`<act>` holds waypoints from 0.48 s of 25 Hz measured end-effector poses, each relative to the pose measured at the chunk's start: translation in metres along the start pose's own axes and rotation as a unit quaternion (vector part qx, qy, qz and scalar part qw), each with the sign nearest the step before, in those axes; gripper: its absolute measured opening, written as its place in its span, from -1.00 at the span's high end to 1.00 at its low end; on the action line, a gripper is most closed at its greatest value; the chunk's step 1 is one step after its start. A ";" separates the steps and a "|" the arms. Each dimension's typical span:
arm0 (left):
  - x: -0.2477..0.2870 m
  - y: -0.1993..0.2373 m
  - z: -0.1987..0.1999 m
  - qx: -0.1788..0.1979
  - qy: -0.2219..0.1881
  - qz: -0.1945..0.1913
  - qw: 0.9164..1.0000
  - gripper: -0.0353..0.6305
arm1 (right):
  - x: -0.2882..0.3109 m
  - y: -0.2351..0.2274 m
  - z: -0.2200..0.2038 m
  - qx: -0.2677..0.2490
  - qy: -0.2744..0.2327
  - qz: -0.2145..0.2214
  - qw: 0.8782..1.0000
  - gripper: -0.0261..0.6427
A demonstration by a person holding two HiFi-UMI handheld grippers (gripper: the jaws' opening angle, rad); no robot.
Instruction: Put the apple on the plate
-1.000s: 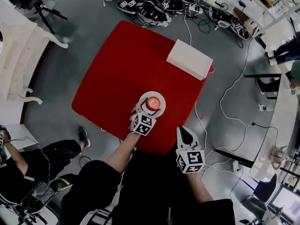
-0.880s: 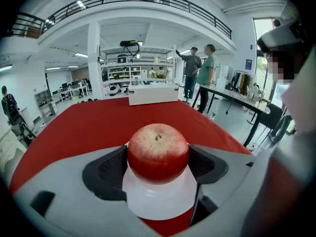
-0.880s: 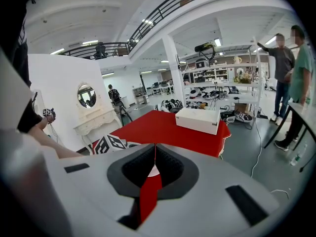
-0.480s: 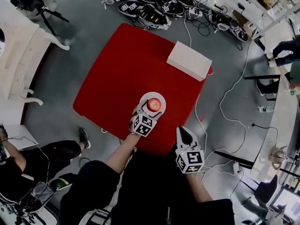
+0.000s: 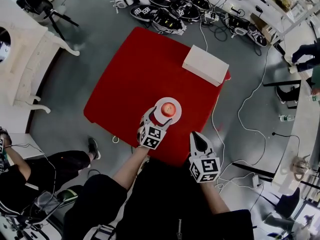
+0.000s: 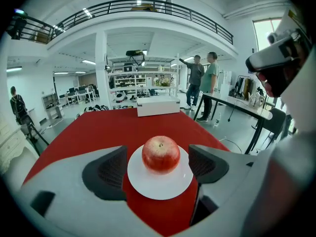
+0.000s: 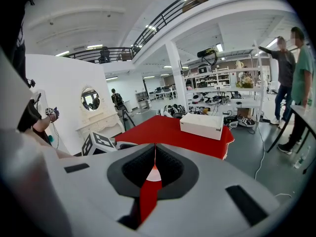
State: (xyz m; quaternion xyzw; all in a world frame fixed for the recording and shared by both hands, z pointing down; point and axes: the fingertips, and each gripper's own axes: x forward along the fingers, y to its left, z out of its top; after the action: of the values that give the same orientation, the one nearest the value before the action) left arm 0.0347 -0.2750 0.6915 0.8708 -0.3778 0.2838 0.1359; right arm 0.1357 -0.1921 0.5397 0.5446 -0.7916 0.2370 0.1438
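Note:
A red apple (image 5: 169, 109) (image 6: 161, 154) rests upright on a small white plate (image 5: 174, 102) (image 6: 159, 183) near the front edge of the red table (image 5: 140, 74). My left gripper (image 5: 158, 120) (image 6: 159, 168) is open, its jaws apart on either side of the plate's near edge, a little behind the apple and not touching it. My right gripper (image 5: 198, 142) (image 7: 154, 158) is shut with nothing in it, held at the table's front right corner. A sliver of the white plate shows through the slit between its jaws in the right gripper view.
A white box (image 5: 206, 64) (image 6: 158, 105) lies at the table's far right corner. Cables and gear (image 5: 170, 6) litter the floor beyond the table. A white dresser (image 5: 22, 59) stands at left. A seated person (image 5: 30, 169) is at lower left; two people (image 6: 202, 83) stand far right.
The left gripper has drawn back slightly from the apple, which stays on the plate. The head view shifted a little. The right gripper has hardly moved.

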 end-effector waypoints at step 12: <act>-0.052 -0.004 0.027 -0.004 -0.054 0.012 0.998 0.66 | -0.009 0.011 0.012 -0.013 -0.028 0.011 0.999 0.89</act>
State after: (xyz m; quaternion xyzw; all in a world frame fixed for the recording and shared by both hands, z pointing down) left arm 0.0197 -0.2541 0.6384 0.8800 -0.3958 0.2362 0.1151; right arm 0.1292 -0.1875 0.5228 0.5407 -0.8038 0.2134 0.1262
